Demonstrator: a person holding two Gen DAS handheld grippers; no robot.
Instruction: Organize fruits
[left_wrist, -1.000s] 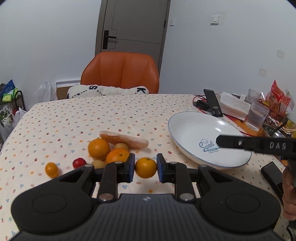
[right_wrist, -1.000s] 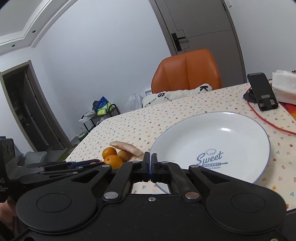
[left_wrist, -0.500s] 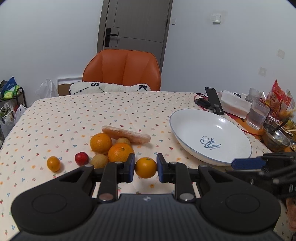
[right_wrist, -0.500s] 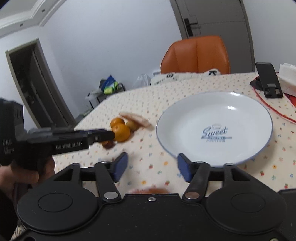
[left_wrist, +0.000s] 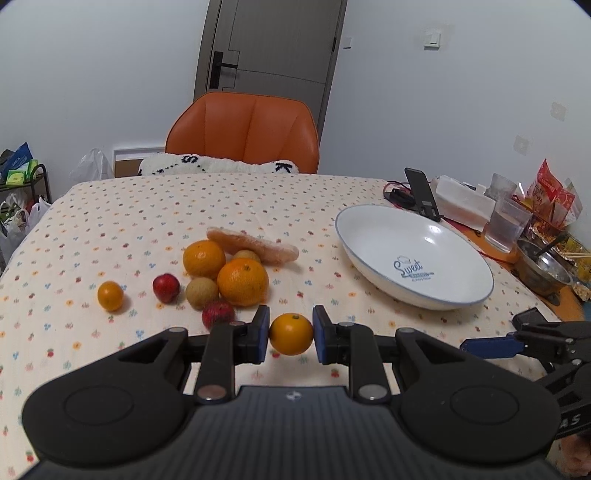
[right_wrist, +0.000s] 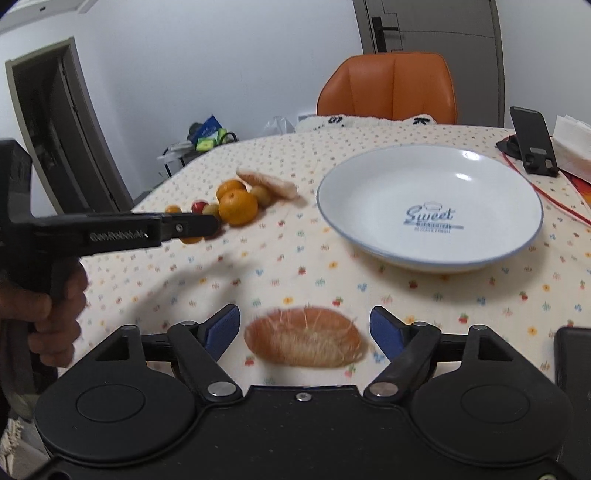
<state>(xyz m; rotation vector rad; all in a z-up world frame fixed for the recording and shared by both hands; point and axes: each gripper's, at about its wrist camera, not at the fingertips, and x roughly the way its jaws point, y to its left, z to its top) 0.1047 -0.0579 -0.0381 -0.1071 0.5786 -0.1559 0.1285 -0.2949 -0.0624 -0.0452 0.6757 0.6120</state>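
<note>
The left claw (left_wrist: 291, 334) clamps one small orange (left_wrist: 291, 333) between its pads, above the table (left_wrist: 147, 206). The right claw (right_wrist: 306, 329) stands wide apart around one brown hairy fruit (right_wrist: 303, 336) lying there. Beside the single white plate (left_wrist: 454, 295) lie two big oranges (left_wrist: 242, 281), one small, two red fruits (left_wrist: 166, 287).

Glossy ceramic plate (right_wrist: 430, 206) (blue-rimmed) on matt printed cloth tablecloth (right_wrist: 288, 266).

Both grippers are matte black plastic — the left gripper (left_wrist: 291, 334) and right gripper (right_wrist: 303, 328). Blue pads line the jaws, silver screws dot the pivots — white lettering runs along one side.
</note>
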